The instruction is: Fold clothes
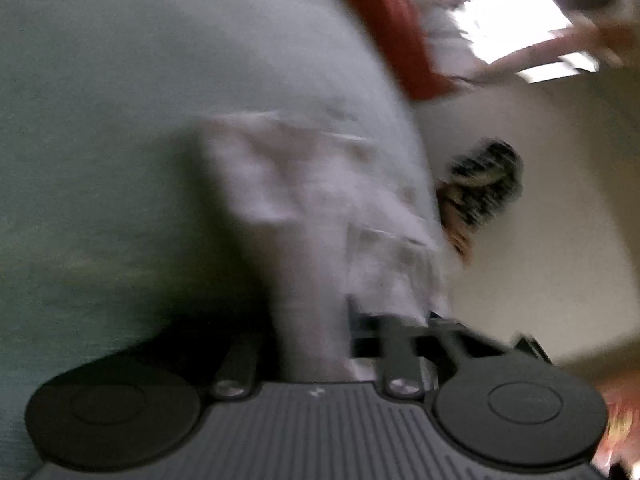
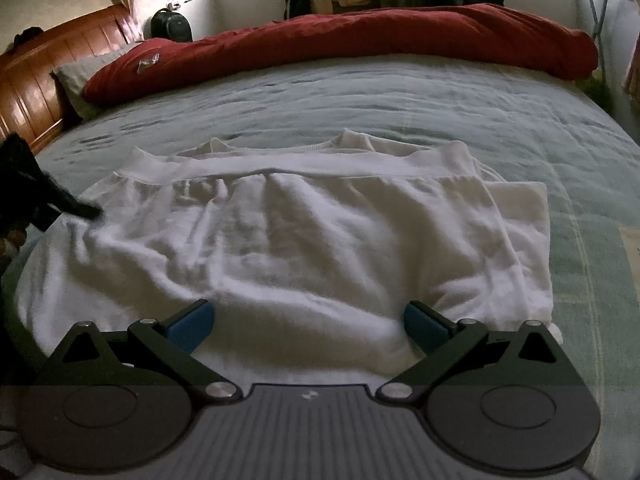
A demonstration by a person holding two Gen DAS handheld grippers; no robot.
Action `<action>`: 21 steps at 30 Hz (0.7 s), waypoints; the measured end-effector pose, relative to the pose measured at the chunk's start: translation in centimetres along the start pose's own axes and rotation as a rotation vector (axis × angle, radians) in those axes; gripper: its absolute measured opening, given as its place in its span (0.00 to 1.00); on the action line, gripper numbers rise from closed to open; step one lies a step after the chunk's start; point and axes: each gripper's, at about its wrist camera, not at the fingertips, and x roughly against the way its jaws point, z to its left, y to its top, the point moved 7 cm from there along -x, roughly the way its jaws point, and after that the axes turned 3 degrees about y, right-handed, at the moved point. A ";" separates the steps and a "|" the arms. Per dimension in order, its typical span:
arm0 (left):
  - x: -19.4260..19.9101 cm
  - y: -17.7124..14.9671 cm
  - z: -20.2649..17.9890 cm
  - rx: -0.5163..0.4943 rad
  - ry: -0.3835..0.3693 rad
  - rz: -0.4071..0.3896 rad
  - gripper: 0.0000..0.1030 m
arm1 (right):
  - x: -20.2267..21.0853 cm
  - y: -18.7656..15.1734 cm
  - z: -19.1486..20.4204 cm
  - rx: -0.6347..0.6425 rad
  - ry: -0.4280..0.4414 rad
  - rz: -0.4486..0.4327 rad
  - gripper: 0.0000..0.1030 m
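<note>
The left gripper (image 1: 316, 320) is pinching the white shirt (image 2: 288, 236) at its left edge; the right gripper (image 2: 308, 320) is hovering wide open over its near hem.

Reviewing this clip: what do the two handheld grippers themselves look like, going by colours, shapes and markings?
The right gripper has a dark grey ribbed body with a small white mark, two round black discs, black linkage arms with silver pivot bolts, and blue pads on its fingers. The left gripper shows the same ribbed body, discs and bolts, though blurred; its pad colour cannot be made out. No cables or sleeves are visible.
</note>
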 end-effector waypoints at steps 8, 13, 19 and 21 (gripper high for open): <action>-0.5 -0.1 -0.6 -0.055 0.052 -0.013 0.17 | -0.2 0.2 0.2 0.019 -0.014 0.002 1.00; -0.1 -0.5 -0.2 -0.071 0.079 -0.016 0.17 | 1.3 1.6 0.7 -0.040 -0.011 -0.004 1.00; 0.1 -0.8 -0.5 -0.089 0.093 -0.031 0.17 | 2.7 4.5 2.8 -0.178 0.149 -0.110 1.00; 0.0 -1.0 -0.7 -0.092 0.099 -0.034 0.17 | 1.5 5.1 4.1 -0.210 0.193 -0.098 1.00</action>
